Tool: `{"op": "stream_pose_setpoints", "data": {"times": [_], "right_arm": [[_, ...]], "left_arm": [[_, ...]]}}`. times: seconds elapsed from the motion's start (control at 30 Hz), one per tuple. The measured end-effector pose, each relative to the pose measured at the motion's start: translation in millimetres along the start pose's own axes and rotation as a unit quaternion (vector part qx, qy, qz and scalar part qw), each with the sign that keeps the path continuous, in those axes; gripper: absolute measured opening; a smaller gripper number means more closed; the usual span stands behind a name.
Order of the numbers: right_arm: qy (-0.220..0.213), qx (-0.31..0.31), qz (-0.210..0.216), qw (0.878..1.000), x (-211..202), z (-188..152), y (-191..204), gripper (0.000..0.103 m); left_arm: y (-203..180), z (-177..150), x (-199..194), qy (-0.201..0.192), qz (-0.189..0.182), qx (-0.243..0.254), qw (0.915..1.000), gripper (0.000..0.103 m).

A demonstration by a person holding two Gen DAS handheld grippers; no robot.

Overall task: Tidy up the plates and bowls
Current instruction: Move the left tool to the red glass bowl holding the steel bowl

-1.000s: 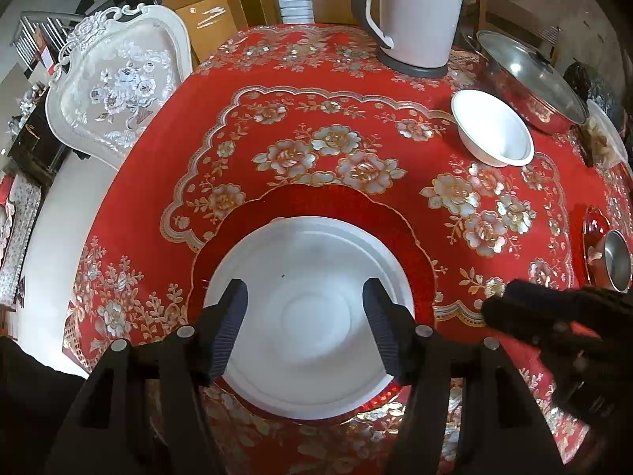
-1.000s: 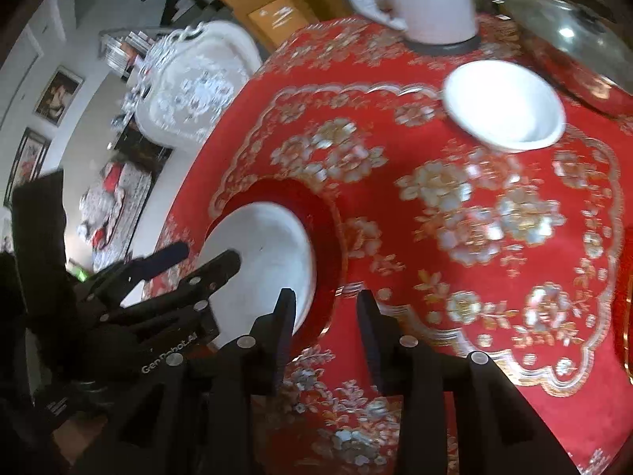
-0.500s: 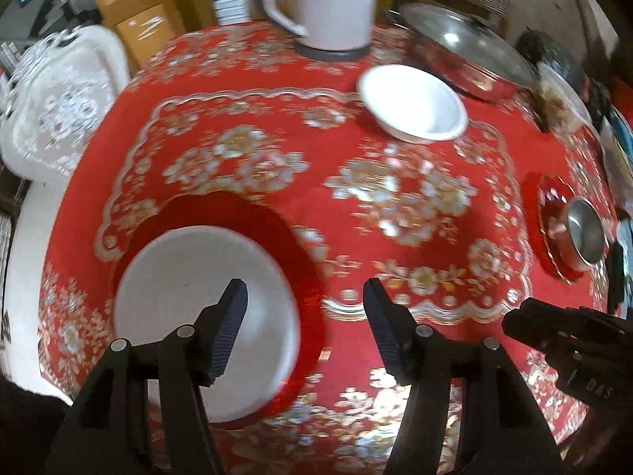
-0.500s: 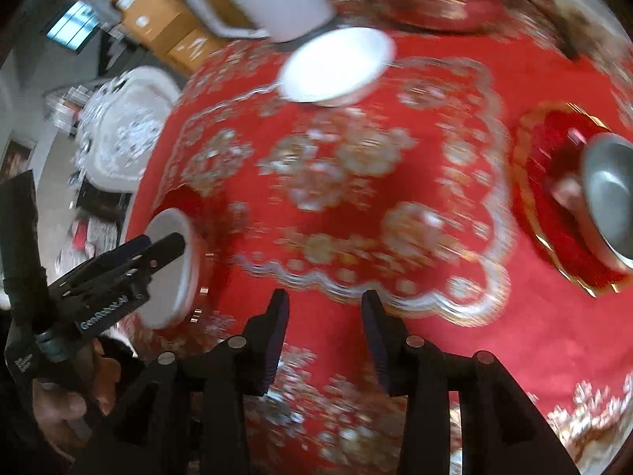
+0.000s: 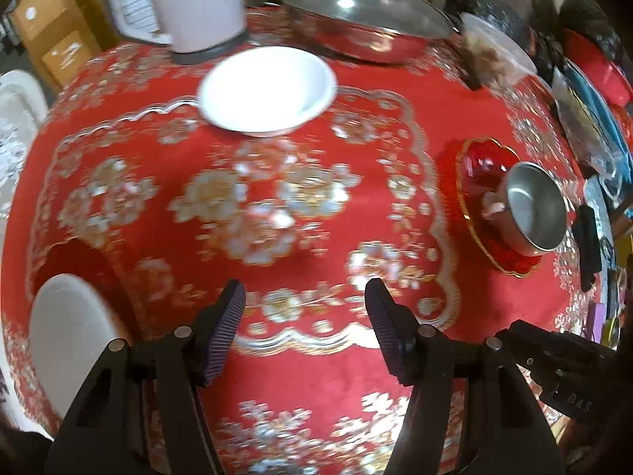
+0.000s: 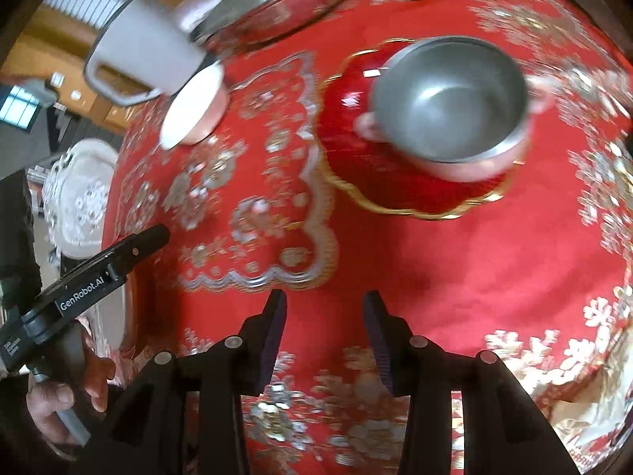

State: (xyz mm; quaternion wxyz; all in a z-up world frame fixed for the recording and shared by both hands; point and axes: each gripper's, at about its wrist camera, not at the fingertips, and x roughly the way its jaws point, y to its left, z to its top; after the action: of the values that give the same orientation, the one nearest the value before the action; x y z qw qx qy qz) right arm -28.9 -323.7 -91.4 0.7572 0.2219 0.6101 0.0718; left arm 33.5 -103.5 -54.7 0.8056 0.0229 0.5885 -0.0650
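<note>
My left tool [image 5: 304, 328] hangs over the red, flower-patterned cloth of the bench [image 5: 316, 376] with its two ribbed pads spread wide apart and nothing between them. Down at the lower left of that view, a white plate [image 5: 67, 340] lies flat on the cloth near the bench edge, well to the left of the left pad. Farther across the bench a white bowl [image 5: 267, 91] sits upright, just in front of a white electric kettle [image 5: 198, 4], and to the right of the kettle stands a steel pan under a glass lid [image 5: 364, 19]. Off to the right, a small steel bowl [image 5: 534, 209] rests on a red plate with a scalloped gold rim [image 5: 474, 206]. My right tool [image 6: 324, 332] is also parted, its pads holding nothing, and it points toward that steel bowl [image 6: 447, 99] on the red plate [image 6: 356, 182], which are still apart from the fingertips. From this side the white bowl [image 6: 194, 111] shows at the upper left beside the kettle [image 6: 142, 55], though the view is blurred. My left hand [image 6: 67, 399] grips the handle of the other tool at the lower left edge. A white ornate chair [image 6: 79, 202] stands beyond the bench.
</note>
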Motion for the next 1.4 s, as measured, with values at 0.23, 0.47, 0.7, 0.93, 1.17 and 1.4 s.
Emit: {"op": "stream_pose_setpoints", "data": {"times": [0.23, 0.47, 0.7, 0.93, 1.17, 1.4], "right_arm": [[-0.016, 0.042, -0.017, 0.999, -11, 4, -37, 0.043], [-0.036, 0.078, -0.013, 0.996, -20, 8, -61, 0.044], [-0.068, 0.122, -0.005, 0.99, -35, 20, -84, 0.044], [-0.08, 0.129, -0.01, 0.988, -41, 34, -91, 0.046], [-0.081, 0.137, -0.014, 0.987, -39, 42, -97, 0.047], [-0.074, 0.14, -0.014, 0.987, -37, 39, -102, 0.048]], "left_arm": [[-38, 16, 12, 0.002, -0.008, 0.034, 0.9994, 0.062], [-60, 29, 24, 0.005, -0.005, 0.051, 0.9987, 0.062], [-72, 35, 31, 0.012, -0.026, 0.048, 0.9985, 0.062], [-82, 40, 32, 0.005, -0.007, 0.069, 0.9976, 0.062], [-89, 47, 46, 0.012, -0.002, 0.071, 0.9974, 0.062], [-97, 51, 59, 0.019, -0.041, 0.065, 0.9969, 0.062]]}}
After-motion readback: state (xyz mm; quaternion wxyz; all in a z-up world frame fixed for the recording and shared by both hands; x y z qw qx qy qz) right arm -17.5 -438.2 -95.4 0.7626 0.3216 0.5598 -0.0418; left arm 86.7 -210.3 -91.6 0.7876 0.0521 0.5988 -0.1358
